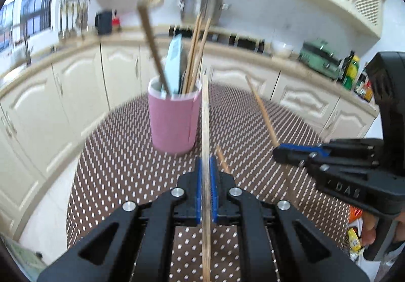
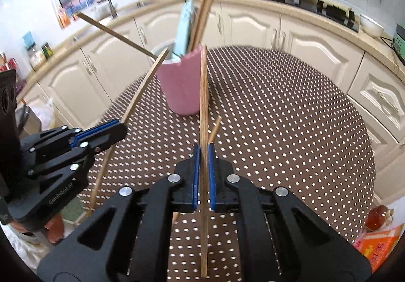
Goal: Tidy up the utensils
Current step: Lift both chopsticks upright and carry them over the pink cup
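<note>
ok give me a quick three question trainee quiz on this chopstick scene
1. True or false: each gripper is shut on one chopstick.
2. Where is the pink cup? A on the dotted tablecloth, B on the counter, C in a hand.
3. Fill in: one loose chopstick lies on the ____.

Key:
1. True: the left gripper and the right gripper each clamp one.
2. A.
3. Tablecloth.
</note>
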